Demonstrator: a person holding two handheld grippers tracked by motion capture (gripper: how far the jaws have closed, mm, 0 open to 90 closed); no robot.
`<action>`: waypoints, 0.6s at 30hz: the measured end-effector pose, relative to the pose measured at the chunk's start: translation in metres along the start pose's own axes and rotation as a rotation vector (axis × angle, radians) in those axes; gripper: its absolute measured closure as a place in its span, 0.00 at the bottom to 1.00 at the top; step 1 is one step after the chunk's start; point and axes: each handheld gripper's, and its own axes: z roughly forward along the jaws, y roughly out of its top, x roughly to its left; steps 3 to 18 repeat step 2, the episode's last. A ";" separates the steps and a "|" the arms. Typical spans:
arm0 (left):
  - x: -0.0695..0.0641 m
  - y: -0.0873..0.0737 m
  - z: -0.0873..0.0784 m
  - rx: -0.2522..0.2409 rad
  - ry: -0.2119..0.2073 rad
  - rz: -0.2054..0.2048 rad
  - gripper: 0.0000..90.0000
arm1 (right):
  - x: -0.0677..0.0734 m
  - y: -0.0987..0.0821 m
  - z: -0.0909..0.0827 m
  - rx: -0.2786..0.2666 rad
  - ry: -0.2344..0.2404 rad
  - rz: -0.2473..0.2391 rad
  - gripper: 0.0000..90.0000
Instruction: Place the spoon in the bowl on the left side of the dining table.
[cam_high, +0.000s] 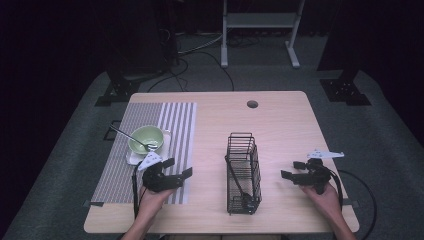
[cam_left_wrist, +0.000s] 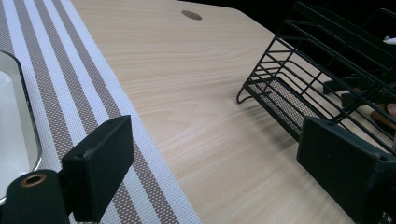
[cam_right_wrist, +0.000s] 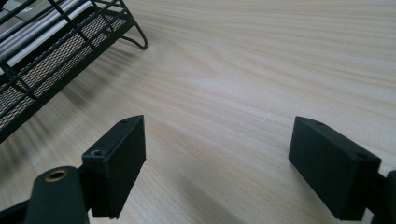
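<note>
Your left hand-held gripper (cam_high: 179, 168) and right hand-held gripper (cam_high: 292, 169) hover spread and empty either side of the wire rack (cam_high: 243, 170) mid-tabletop, so approach the spoon (cam_high: 131, 136) in the far-left green bowl (cam_high: 146, 138) slowly.

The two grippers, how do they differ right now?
The left gripper hovers over the striped mat's edge, beside the bowl; the right gripper is over bare table, right of the wire basket. The left points toward the basket from its left, the right from the opposite side. Both are open and hold nothing.
</note>
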 end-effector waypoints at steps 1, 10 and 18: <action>0.000 0.000 0.000 -0.002 0.000 0.001 0.12 | 0.000 0.000 0.000 -0.001 0.002 0.000 0.20; 0.000 0.000 -0.001 -0.006 0.003 0.005 0.12 | 0.000 0.000 0.000 -0.001 0.004 0.001 0.20; 0.000 0.000 -0.001 -0.006 0.003 0.005 0.12 | 0.000 0.000 0.000 -0.001 0.004 0.001 0.20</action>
